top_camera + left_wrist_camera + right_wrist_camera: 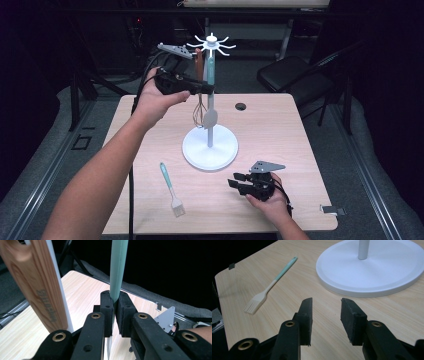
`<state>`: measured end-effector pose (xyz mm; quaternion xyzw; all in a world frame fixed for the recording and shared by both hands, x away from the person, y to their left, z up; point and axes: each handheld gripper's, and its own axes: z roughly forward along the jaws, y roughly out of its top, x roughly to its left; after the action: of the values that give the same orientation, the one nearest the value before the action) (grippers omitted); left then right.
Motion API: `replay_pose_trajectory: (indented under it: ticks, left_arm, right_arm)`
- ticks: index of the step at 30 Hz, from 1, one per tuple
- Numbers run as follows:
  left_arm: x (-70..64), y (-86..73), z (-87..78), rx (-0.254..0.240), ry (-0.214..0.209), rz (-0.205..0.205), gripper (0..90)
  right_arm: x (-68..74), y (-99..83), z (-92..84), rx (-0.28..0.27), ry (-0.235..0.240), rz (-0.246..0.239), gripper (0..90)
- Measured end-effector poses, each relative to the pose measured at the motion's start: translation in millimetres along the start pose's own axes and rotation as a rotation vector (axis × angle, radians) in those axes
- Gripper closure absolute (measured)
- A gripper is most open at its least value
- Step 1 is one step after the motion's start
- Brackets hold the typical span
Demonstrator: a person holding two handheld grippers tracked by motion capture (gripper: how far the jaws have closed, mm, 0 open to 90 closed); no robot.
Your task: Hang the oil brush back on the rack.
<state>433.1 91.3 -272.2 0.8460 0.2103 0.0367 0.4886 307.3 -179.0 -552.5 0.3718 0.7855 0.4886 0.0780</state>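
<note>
High view: the white utensil stand [210,147] sits mid-tabletop [280,125], light and liable to tip if its hanging tools are tugged sideways. Left claw [210,89] is clamped on the teal-handled spatula [210,75] hanging near the post; its smooth, stiff handle is best held high, by the loop. Right claw [237,180] rests agape, empty, near the front edge beside a pastry brush [171,190].

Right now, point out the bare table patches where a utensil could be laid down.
Bare wood lies left of the pastry brush, and behind the white stand base toward the round hole. It is crowded between the base and the right gripper.
</note>
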Motion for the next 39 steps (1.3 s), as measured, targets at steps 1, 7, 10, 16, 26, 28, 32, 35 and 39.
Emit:
replay_pose_trajectory:
  ticks: [1,7,10,16,26,28,32,35,39]
  left_arm:
    - [0.6,1.0,-0.3,0.000,-0.002,-0.001,84.5]
    - [4.8,2.2,3.2,0.014,0.000,-0.013,84.5]
    - [7.8,1.8,4.1,0.013,-0.001,-0.023,84.5]
    - [12.3,0.5,7.2,0.012,0.007,-0.045,84.5]
    - [8.7,-1.1,8.9,0.000,0.059,-0.047,80.2]
    - [8.0,-2.5,8.8,-0.003,0.063,-0.053,75.4]
    - [3.2,-7.2,6.7,-0.006,0.087,-0.056,71.2]
    - [-3.9,-13.1,5.9,0.012,0.110,-0.039,68.7]
    - [-9.9,-22.3,7.1,0.040,0.137,-0.013,67.6]
  right_arm:
    - [-0.1,0.0,0.0,0.002,-0.001,-0.002,62.0]
    - [0.8,0.2,0.0,0.002,0.000,-0.012,62.0]
    - [1.2,0.3,0.1,-0.004,0.005,-0.013,62.0]
    - [1.7,0.4,0.1,-0.006,0.010,-0.015,62.0]
    - [2.0,0.6,-0.2,-0.008,0.012,-0.015,62.0]
    - [2.3,0.8,-0.2,-0.009,0.014,-0.016,62.2]
    - [2.9,1.0,-0.3,-0.013,0.014,-0.018,62.5]
    - [2.2,1.3,-0.6,-0.010,0.014,-0.018,62.4]
    - [1.3,1.2,-1.2,-0.010,-0.002,-0.021,61.6]
